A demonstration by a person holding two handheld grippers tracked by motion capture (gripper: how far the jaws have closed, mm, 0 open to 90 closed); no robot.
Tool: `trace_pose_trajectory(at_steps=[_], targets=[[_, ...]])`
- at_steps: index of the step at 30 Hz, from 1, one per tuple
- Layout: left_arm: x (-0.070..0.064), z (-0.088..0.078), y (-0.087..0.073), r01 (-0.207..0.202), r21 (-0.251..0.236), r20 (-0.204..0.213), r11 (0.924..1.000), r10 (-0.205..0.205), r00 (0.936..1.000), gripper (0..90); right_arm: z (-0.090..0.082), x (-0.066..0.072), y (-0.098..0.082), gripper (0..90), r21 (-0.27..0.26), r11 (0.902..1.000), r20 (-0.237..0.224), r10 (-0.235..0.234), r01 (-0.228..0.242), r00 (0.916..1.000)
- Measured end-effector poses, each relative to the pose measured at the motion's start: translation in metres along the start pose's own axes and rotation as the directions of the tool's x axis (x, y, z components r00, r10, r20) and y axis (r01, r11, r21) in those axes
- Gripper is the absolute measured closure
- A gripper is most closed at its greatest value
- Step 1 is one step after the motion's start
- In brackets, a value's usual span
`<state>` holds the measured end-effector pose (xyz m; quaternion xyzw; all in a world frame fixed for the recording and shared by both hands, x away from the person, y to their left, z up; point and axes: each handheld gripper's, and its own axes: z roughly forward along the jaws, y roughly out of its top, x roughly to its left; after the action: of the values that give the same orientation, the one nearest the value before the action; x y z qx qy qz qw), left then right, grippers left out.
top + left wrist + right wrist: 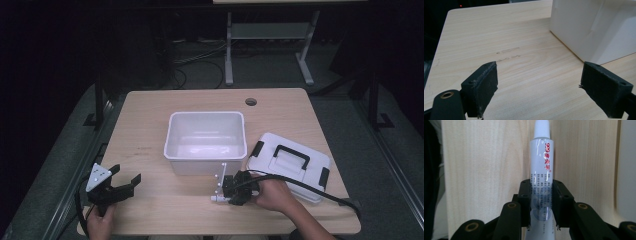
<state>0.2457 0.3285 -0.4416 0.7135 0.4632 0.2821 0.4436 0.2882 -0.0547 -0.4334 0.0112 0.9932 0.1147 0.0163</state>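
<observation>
Between the black pads of the right gripper [541,202] a white tube [541,170] with red lettering is sitting, both pads pressing on its lower body, its ribbed white cap pointing away along the jaws; from above, the right gripper [239,189] is lying low over the table [150,200] near its front edge, the tube [219,186] showing as a thin white shape at its left end, just in front of the white bin [205,142]; the right hand [272,194] is holding the gripper's body, with a black cable trailing off to the right.

Just beyond the tube, the bin's front wall is blocking the way forward; on the right, the white lid [290,165] with its black handle is lying flat, touching or nearly touching the hand.

Over at the front left corner, the left gripper [125,182] is resting in the left hand [100,225], its jaws standing wide apart with only bare wood between them; the bin's corner [594,30] is rising ahead and to its right.

Bare tabletop is lying between the two grippers and to the left of the bin; the front edge is running close beneath both hands.
</observation>
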Motion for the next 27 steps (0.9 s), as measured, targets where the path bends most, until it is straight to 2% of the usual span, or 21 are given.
trace_pose_trajectory(at_steps=[2, 6, 8, 10, 12, 15, 20, 27], targets=[[0.000, 0.000, 0.000, 0.002, -0.001, 0.000, 1.0000, -0.002, 1.0000, 13.4, -0.004, 0.001, 0.000, 70.8, -0.014, 0.9999, -0.008, -0.002, 0.001, 1.0000], [-0.001, 0.000, 0.000, 0.000, 0.002, -0.001, 1.0000, 0.000, 1.0000, 13.4, -0.019, 0.006, 0.007, 70.8, -0.011, 0.9995, 0.010, -0.029, 0.029, 0.9995], [-0.001, 0.000, 0.000, -0.002, 0.000, 0.002, 1.0000, 0.002, 1.0000, 13.4, -0.029, 0.006, 0.008, 70.8, -0.035, 0.9989, -0.010, -0.031, 0.031, 0.9995], [0.000, 0.000, 0.000, 0.000, -0.001, 0.001, 1.0000, 0.000, 1.0000, 13.4, -0.037, 0.008, 0.011, 70.8, -0.016, 0.9989, 0.009, -0.044, 0.044, 0.9990], [0.000, 0.000, 0.000, 0.002, 0.000, 0.000, 1.0000, -0.002, 1.0000, 13.3, -0.046, 0.008, 0.012, 70.8, -0.041, 0.9986, -0.010, -0.035, 0.035, 0.9993], [0.000, 0.000, 0.000, 0.001, -0.001, 0.001, 1.0000, -0.001, 1.0000, 13.4, -0.059, 0.008, 0.016, 70.8, -0.019, 0.9987, 0.019, -0.047, 0.048, 0.9987], [-0.001, 0.001, 0.000, -0.002, 0.004, 0.001, 1.0000, 0.002, 1.0000, 13.4, -0.086, 0.007, 0.029, 70.8, -0.034, 0.9968, 0.038, -0.072, 0.073, 0.9967], [0.000, 0.000, 0.000, 0.008, -0.003, -0.002, 1.0000, -0.008, 1.0000, 13.4, -0.114, 0.000, 0.046, 70.8, -0.037, 0.9950, 0.061, -0.091, 0.093, 0.9940]])
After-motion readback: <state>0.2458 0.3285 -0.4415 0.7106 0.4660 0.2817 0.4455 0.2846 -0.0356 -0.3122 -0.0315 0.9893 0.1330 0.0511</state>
